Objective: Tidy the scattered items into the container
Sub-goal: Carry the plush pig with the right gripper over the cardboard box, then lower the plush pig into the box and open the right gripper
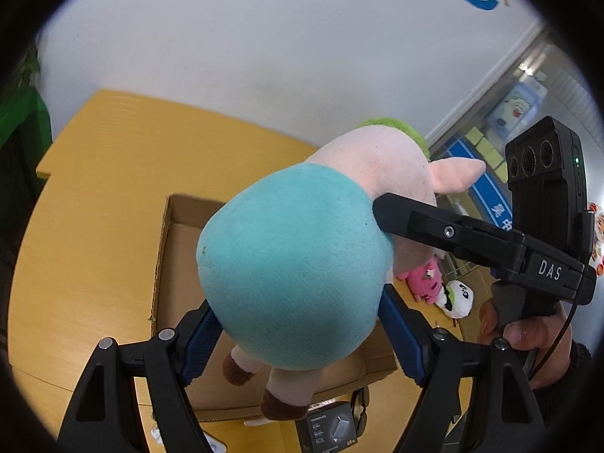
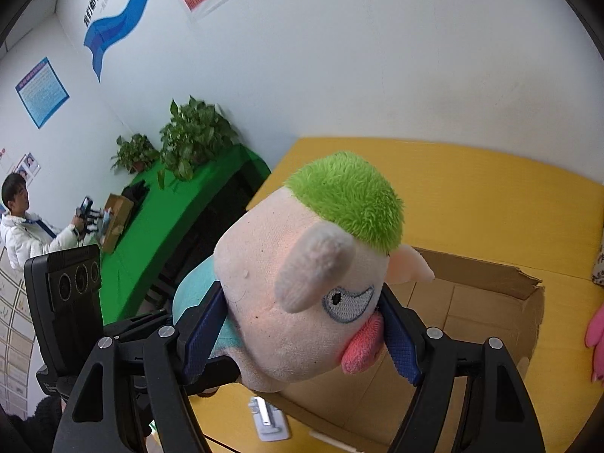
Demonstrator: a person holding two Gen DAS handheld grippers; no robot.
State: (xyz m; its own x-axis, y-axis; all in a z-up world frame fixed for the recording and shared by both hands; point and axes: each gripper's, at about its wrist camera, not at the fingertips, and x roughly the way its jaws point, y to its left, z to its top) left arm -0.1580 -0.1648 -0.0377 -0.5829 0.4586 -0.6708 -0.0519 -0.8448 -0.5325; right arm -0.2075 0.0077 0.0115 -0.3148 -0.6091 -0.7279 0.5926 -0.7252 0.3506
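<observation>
A plush toy with a teal body, pale pink head and green hair hangs over an open cardboard box on the yellow table. My left gripper is shut on its teal belly, blue pads pressing both sides. One black finger of the right gripper reaches in at the toy's neck. In the right wrist view my right gripper is shut on the plush toy's head, a pad on each cheek. The cardboard box lies just beyond and below the head.
A pink plush and a white plush lie right of the box. A small black carton and dark glasses sit at its near edge, as does a white clip. A person works at a green table with plants.
</observation>
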